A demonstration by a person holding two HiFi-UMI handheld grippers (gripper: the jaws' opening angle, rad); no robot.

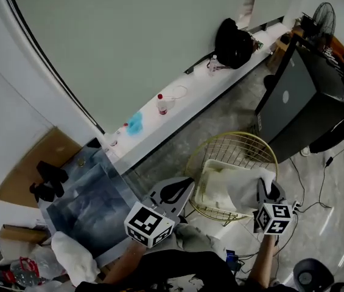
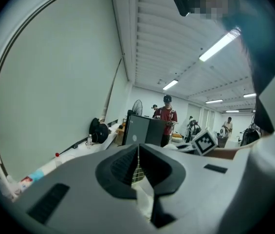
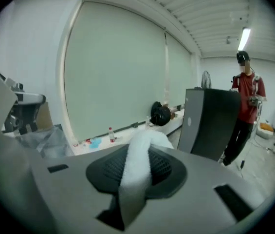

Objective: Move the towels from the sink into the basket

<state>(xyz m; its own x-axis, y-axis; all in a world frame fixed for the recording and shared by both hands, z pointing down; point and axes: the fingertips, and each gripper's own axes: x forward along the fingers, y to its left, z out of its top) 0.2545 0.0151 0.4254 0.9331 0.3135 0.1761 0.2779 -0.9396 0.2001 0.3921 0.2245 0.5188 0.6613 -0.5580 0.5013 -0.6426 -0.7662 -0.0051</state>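
Observation:
A gold wire basket (image 1: 263,148) stands on the floor and holds pale towels (image 1: 220,184). My right gripper (image 1: 266,186) hangs over the basket's right rim, shut on a white towel (image 1: 245,192). In the right gripper view that towel (image 3: 139,162) is bunched between the jaws of the right gripper (image 3: 137,172). My left gripper (image 1: 187,184) points at the basket's left rim with its jaws together and nothing hanging from it. In its own view the left gripper (image 2: 138,162) shows only a thin slit, with basket wire behind it. The steel sink (image 1: 92,202) lies at the left, and a white cloth (image 1: 73,257) sits by its near corner.
A white ledge (image 1: 190,96) along the wall carries a bottle (image 1: 161,104) and a black bag (image 1: 232,41). A dark cabinet (image 1: 293,99) stands behind the basket, a fan (image 1: 321,18) beyond it. Cables (image 1: 318,187) cross the floor at right. A person in red (image 3: 247,106) stands further off.

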